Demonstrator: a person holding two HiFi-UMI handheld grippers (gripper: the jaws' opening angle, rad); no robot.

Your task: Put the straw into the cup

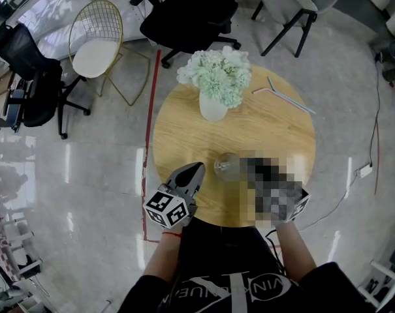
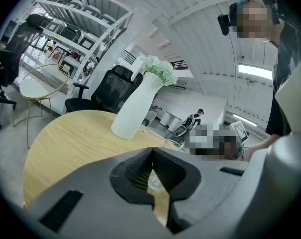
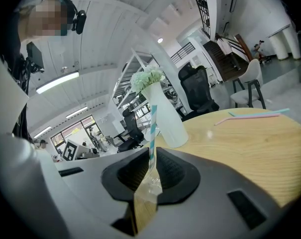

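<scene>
Your right gripper (image 3: 151,156) clamps the straw (image 3: 152,126) upright, likely to drop it into the cup (image 1: 226,167), while your left gripper (image 2: 153,151) rests beside it, jaws together, empty.

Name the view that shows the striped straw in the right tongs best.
Right gripper view: the striped straw rises upright, pinched in the right tongs. The head view's mosaic patch hides it; the left gripper view shows none of it.
</scene>
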